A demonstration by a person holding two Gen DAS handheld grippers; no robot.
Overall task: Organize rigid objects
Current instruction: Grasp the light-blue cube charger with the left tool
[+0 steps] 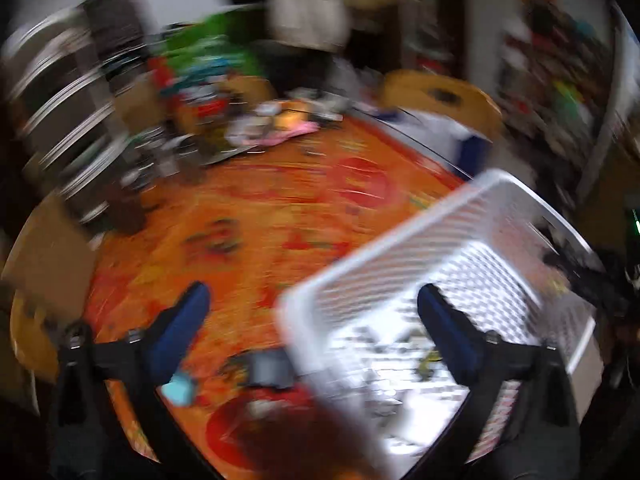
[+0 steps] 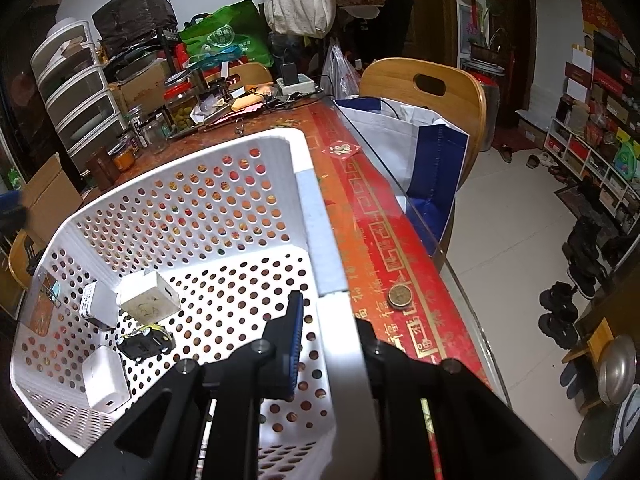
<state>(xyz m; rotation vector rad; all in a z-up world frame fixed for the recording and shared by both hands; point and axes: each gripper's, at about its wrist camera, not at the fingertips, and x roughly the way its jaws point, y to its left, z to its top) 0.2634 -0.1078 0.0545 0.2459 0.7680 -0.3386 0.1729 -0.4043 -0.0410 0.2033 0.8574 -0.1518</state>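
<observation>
A white perforated basket [image 2: 224, 200] stands on the orange-red table [image 2: 372, 216]. My right gripper [image 2: 332, 340] is shut on the basket's right wall, one finger inside and one outside. In the basket lie white chargers [image 2: 106, 378], a white cube [image 2: 148, 294] and a small yellow-black toy car [image 2: 146, 340]. The left wrist view is blurred. There my left gripper [image 1: 316, 324] is open wide above the table, beside the basket [image 1: 440, 248], with nothing held. A dark small object [image 1: 268, 368] and a light blue one [image 1: 180, 388] lie on the table below it.
A coin [image 2: 400, 295] lies near the table's right glass edge. A blue-white bag [image 2: 428, 148] sits on a wooden chair [image 2: 424, 84] beyond it. Jars [image 2: 182, 110], a drawer stack [image 2: 80, 96] and clutter fill the far end.
</observation>
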